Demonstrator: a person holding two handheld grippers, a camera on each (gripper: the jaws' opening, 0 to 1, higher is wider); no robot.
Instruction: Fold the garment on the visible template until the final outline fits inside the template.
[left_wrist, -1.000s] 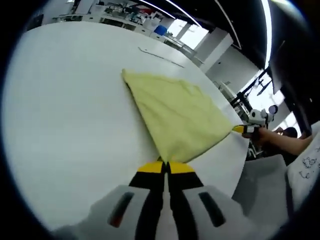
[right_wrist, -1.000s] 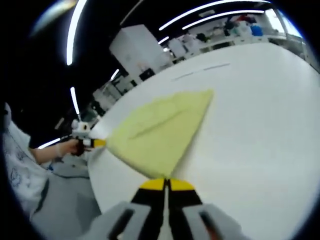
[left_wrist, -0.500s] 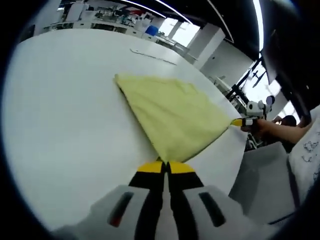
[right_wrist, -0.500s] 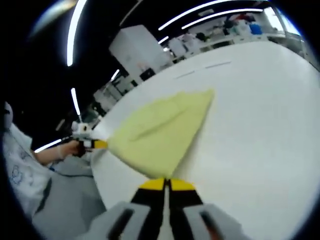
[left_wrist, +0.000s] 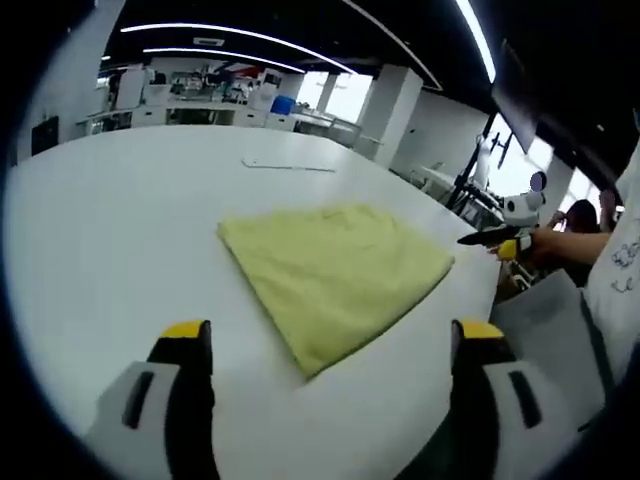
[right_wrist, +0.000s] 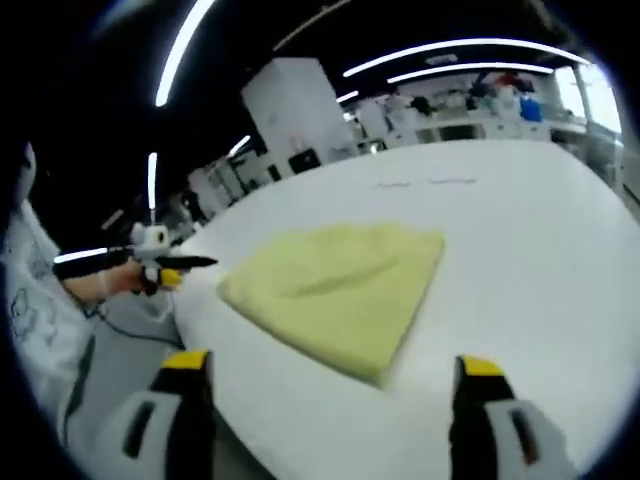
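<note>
- Left gripper (left_wrist: 325, 335): jaws spread wide apart, holding nothing; the yellow garment (left_wrist: 335, 278) lies flat on the white counter (left_wrist: 110, 230) just ahead, its nearest corner pointing into the gap between the two jaws without touching either.
- Right gripper (right_wrist: 325, 365): jaws likewise wide apart and unladen; the garment (right_wrist: 335, 280) sits ahead on the counter (right_wrist: 530, 250), its near corner falling between the jaws, clear of both.
- Garment: pale yellow, folded into a compact four-sided shape (roughly a kite from either view), edges fairly straight, a shallow crease or two across the top layer. It lies near the counter's edge on the person's side.
- Thin marks show on the counter well beyond the garment (left_wrist: 288, 166) (cannot tell what they are).
- In the left gripper view the right gripper (left_wrist: 490, 240) enters from the right, held in a hand (left_wrist: 550, 245), just off the garment's right corner and apart from it.
- In the right gripper view the left gripper (right_wrist: 185, 263) enters from the left, held by a hand (right_wrist: 120, 278), near the garment's left corner, not touching.
</note>
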